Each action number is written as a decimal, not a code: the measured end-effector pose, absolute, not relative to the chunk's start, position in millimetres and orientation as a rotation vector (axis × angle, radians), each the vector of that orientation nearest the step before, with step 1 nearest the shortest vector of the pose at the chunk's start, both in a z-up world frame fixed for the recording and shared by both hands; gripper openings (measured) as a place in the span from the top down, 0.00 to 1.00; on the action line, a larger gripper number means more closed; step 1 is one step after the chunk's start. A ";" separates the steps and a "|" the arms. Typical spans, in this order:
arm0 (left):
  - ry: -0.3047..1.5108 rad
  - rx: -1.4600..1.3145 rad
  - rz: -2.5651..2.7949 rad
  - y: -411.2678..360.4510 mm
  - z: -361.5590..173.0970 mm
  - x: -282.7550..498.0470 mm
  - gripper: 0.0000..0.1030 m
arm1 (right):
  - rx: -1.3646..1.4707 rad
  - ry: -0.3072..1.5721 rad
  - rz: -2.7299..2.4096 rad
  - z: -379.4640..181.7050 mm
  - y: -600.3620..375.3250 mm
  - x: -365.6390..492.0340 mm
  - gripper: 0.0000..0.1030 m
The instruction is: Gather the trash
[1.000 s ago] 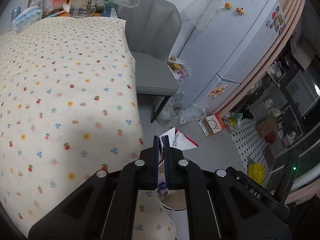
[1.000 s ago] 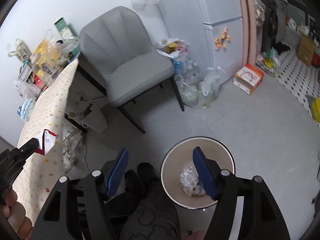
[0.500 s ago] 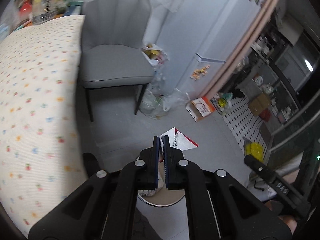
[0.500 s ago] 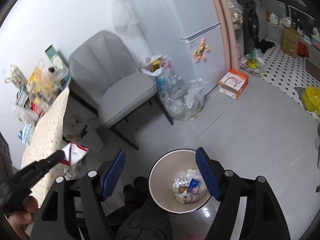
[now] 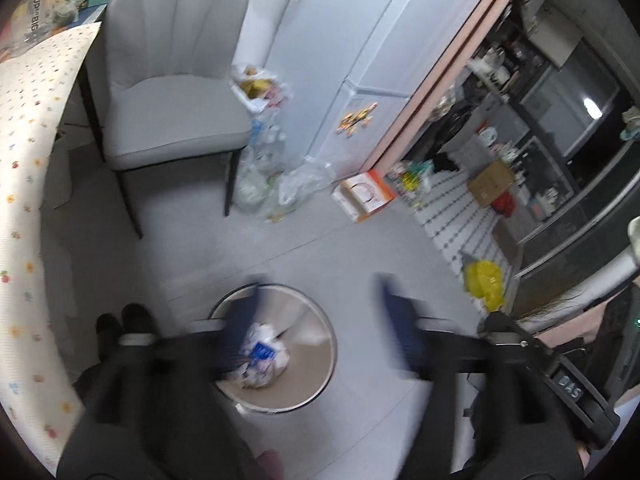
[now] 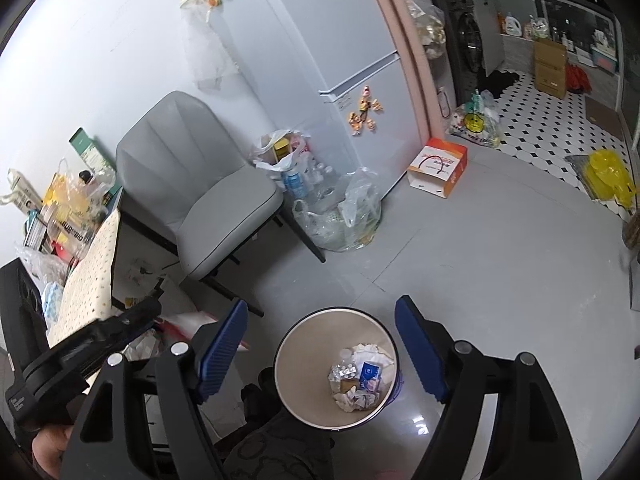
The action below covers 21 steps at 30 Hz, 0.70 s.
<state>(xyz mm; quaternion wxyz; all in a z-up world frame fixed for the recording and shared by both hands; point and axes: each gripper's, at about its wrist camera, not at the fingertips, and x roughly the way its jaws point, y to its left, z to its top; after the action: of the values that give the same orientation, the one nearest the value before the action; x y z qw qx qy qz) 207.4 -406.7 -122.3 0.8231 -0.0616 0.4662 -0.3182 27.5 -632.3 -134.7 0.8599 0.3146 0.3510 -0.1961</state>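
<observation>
Grey floor (image 6: 500, 264) — bin (image 6: 298, 364); chair (image 6: 208, 204); orange box (image 6: 438, 166).

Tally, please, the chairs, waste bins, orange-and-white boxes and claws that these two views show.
Grey chair: 1
Waste bin: 1
Orange-and-white box: 1
Claws: 2, left claw and right claw
Total: 5

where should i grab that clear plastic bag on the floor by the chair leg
Probably the loose film standing up at the top of the clear plastic bag, coming from above. Its body bulges wide and slack on the floor, and the chair leg crowds its left side, so that top is the thin part to pinch.
</observation>
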 end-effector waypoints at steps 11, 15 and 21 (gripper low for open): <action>0.929 -0.169 -0.656 -369.2 -103.5 209.8 0.09 | 0.659 0.737 -0.372 -130.7 -617.1 36.8 0.27; 0.907 -0.202 -0.623 -344.9 -91.9 207.8 0.07 | 0.639 0.727 -0.345 -119.4 -602.7 43.8 0.26; 0.823 -0.229 -0.571 -305.4 -63.5 203.8 0.06 | 0.581 0.719 -0.296 -96.6 -569.4 54.7 0.19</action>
<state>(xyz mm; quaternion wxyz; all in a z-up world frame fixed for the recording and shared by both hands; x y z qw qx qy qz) 203.8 -305.4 -63.5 0.8708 -0.1097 0.3937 -0.2731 54.7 -569.4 -96.6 0.8845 0.2793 0.3455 -0.1425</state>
